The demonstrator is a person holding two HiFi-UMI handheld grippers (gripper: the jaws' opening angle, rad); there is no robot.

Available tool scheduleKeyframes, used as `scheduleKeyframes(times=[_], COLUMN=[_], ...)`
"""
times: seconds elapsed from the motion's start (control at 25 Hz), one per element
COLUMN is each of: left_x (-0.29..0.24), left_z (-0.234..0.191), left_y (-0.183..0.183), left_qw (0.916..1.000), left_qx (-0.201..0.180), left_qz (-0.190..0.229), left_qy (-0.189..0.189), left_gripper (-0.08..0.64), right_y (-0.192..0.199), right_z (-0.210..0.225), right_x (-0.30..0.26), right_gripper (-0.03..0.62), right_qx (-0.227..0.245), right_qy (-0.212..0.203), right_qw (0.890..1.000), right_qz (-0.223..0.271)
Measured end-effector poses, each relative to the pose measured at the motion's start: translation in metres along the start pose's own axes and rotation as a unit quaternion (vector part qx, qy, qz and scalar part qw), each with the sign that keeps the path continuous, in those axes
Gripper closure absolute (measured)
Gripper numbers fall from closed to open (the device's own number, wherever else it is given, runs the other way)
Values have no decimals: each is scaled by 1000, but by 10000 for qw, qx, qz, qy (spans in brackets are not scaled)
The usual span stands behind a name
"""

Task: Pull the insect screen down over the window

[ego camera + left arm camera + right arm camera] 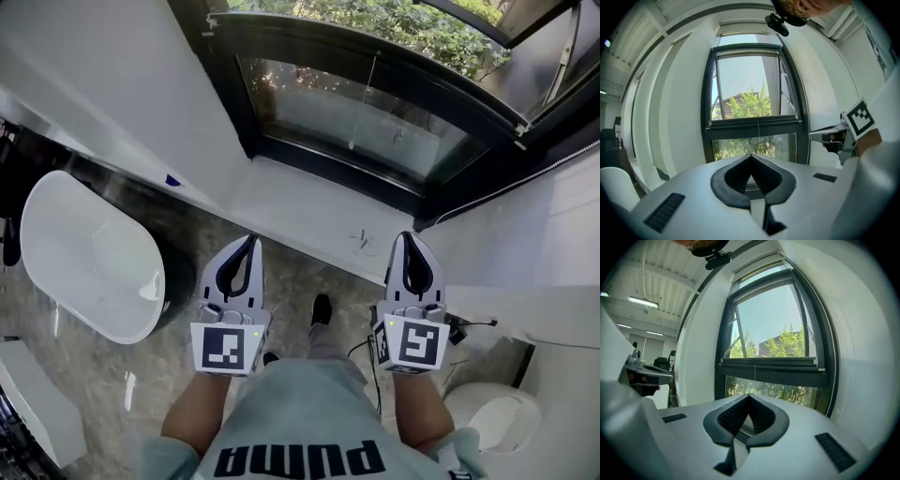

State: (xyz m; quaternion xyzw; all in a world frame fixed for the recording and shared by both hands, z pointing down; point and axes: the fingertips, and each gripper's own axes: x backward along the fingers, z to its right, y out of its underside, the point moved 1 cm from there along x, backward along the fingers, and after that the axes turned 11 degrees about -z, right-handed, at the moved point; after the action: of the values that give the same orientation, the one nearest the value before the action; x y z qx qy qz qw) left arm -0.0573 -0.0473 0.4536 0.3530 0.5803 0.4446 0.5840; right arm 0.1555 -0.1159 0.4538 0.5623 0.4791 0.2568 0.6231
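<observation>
Stood square to the window (356,112), with a white bathtub (89,258) well off to the left of the left gripper (250,240). Held that gripper clenched tip to tip on nothing, aimed nearly level over the sill (300,211), probably for want of anything within reach. Found no insect screen drawn over the panes ahead of and above both grippers; judged it rolled up in the pale rail (748,52) at the frame's head, its thin pull cord (362,103) hanging about midway between the two, well apart from either. Held the right gripper (405,236) likewise pressed together and empty, just beside its twin, likely readied for a shared pull. Noted a toilet (497,417) low to its right.
</observation>
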Motion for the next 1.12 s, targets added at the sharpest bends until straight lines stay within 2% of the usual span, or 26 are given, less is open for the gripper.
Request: scheduleKeyframes(times=[0.24,0.4,0.6,0.88,1.12], left_x=[87,151,223,295,328], left_z=[-9,-16,-17,-25,-25], left_y=[40,58,88,126,140], left_qw=[9999,9999,9999,9994,9989], left_qx=[143,19,75,234,315], left_qz=[-12,103,103,37,20], left_qy=[35,-42,-30,-244,-358], left_gripper=[548,548,548,548,548], right_y=[15,24,35,60,69], right_z=[-69,-123,-176,-220,-242], right_x=[69,128,193,251,278], right_gripper=[584,584,584,586,588], right_qx=[-64,-89,-157,-251,-220], right_qy=[-110,-260,-364,-498,-598], right_qw=[9999,9996,9992,9983,9977], right_qz=[-31,-42,-100,-194,-219])
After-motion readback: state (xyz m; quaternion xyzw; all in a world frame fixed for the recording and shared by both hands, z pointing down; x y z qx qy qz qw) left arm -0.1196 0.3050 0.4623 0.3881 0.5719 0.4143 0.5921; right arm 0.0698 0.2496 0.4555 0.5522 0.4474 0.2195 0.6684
